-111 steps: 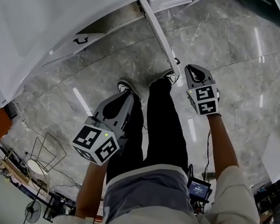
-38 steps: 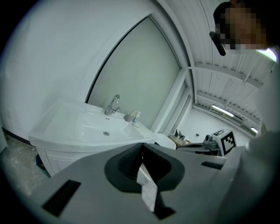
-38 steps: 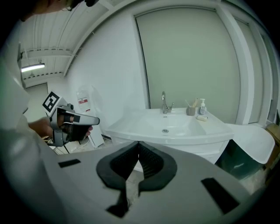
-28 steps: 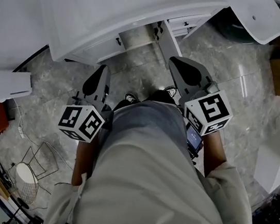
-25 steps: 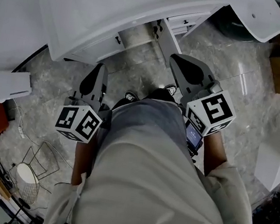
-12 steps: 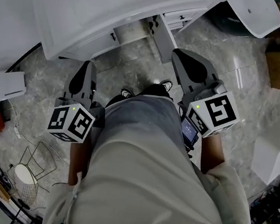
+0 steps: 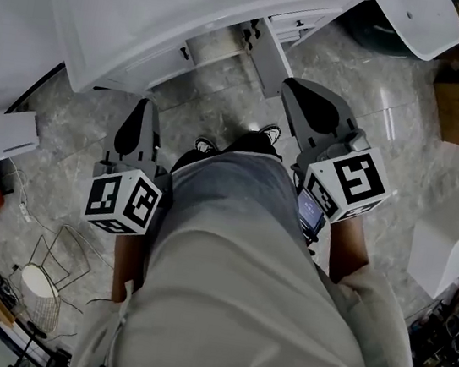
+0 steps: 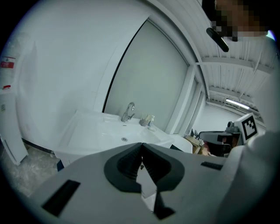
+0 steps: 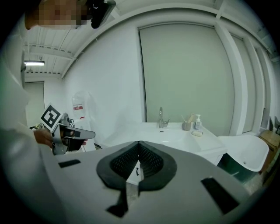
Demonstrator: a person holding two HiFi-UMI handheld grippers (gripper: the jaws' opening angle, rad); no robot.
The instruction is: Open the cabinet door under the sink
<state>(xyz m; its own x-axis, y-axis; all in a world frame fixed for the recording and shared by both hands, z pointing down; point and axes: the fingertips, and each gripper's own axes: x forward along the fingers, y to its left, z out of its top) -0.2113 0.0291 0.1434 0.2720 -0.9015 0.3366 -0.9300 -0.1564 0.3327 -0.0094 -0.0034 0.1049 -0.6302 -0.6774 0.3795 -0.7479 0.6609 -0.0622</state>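
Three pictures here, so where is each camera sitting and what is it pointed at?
Head view: on the person's head, facing steeply down at the sink and floor; shows their torso, left gripper, right gripper.
Left gripper view: rides the left gripper, faces the faucet over its shut jaws.
Right gripper view: rides the right gripper, faces the same faucet; jaws shut.
Shared: both gripper views show sink and faucet.

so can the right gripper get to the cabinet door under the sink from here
Probably yes: the right gripper hangs just short of the cabinet door, with only floor between them. Its jaws are shut, so they would have to open first.
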